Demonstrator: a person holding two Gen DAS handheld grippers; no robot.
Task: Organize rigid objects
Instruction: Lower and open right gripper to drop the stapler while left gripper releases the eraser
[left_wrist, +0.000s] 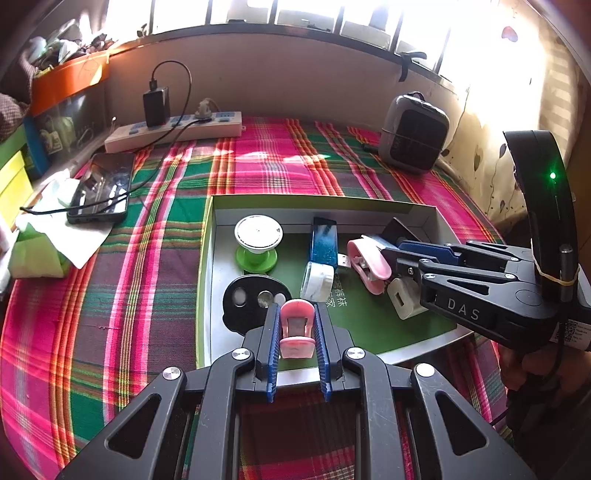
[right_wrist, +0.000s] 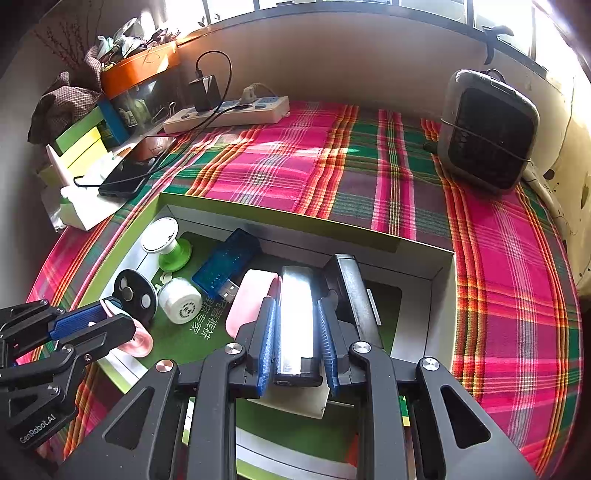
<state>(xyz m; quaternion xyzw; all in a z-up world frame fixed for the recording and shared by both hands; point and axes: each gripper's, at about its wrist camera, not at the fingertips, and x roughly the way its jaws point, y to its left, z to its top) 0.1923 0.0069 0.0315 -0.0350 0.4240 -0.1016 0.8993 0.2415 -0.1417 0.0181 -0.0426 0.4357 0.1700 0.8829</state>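
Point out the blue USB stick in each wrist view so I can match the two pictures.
Left wrist view: the blue USB stick lies in the box centre, right of the green-and-white spool, plug toward the camera.
Right wrist view: it lies left of centre, slanted, right of that spool, just left of the right tongs.
Shared landmark: the white power strip against the back wall.

Right gripper (right_wrist: 297, 332) clamps a shiny silver bar (right_wrist: 296, 317) over the green-rimmed box (right_wrist: 280, 216).
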